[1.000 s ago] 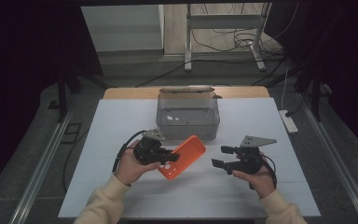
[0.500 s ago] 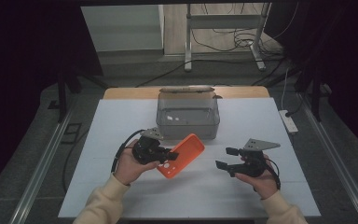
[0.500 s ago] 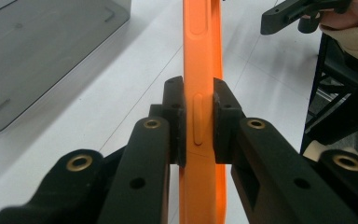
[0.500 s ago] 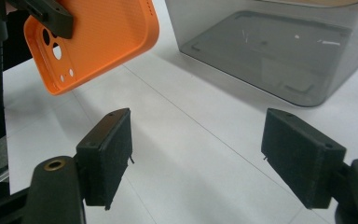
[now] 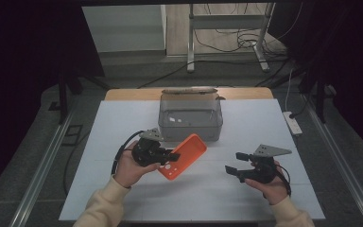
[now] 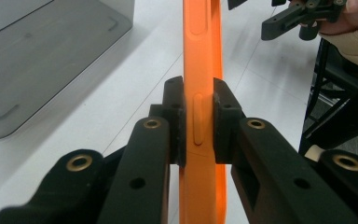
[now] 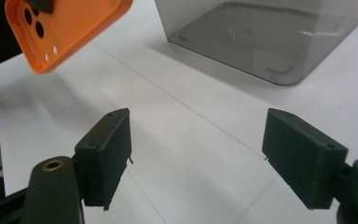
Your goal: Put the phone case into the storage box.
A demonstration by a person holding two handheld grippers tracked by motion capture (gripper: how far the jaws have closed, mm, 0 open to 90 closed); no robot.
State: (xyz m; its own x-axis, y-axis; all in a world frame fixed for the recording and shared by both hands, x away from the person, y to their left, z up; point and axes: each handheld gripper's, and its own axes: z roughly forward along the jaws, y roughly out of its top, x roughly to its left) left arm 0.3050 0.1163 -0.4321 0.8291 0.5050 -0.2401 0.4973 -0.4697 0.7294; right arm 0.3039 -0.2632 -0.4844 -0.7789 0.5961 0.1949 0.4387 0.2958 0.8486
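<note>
We hold the orange phone case (image 5: 183, 157) clamped edge-on in the left gripper (image 6: 198, 121), lifted off the white table (image 5: 123, 123) just in front of the grey bin (image 5: 190, 117), probably for a drop-in. Since the earlier frames the right gripper (image 5: 238, 164), jaws wide apart and empty, has backed off toward the right; the case has barely shifted.

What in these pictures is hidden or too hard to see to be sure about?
- Orange phone case: left gripper view shows it edge-on, cut off at top and bottom; its faces are hidden.
- Grey bin: in the high view, small marks inside are too small to identify.
- Left gripper: in the high view, the case covers its jaw tips.
</note>
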